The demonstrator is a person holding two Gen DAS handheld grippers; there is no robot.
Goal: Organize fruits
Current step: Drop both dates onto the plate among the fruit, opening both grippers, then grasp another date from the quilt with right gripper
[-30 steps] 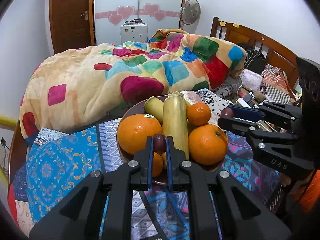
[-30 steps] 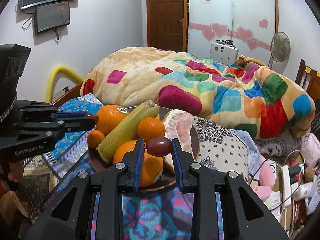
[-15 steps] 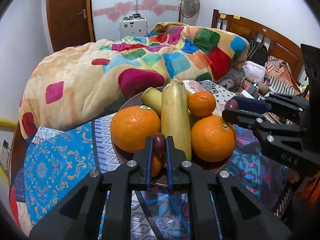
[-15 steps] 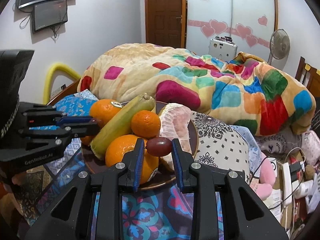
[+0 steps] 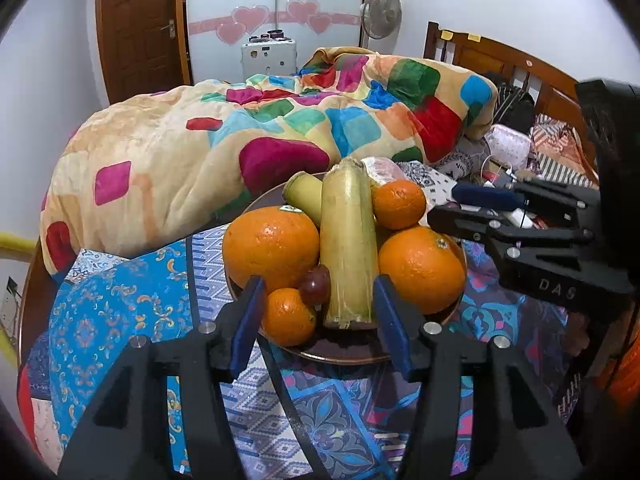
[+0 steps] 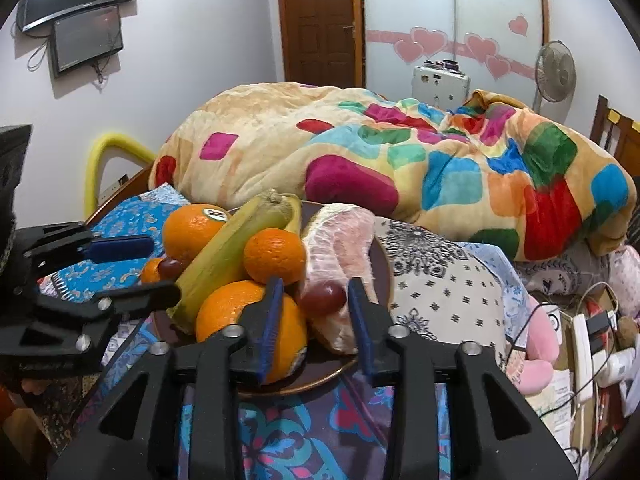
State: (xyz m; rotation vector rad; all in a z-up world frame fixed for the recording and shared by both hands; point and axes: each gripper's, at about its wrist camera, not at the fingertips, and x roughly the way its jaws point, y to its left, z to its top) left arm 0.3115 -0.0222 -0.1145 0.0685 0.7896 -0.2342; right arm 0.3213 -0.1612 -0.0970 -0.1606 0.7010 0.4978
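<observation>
Both grippers, clamped on grapes a second ago, are opening | left gripper: grape loose on plate | right gripper: grape against pomelo | step: release | next: back straight out, nudging nothing

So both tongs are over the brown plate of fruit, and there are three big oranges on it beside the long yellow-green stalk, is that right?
Not quite. The left wrist view shows two big oranges, one left of the long yellow-green stalk and one right of it; the other orange fruits are small. The rest holds: both tongs are over the brown plate.
</observation>
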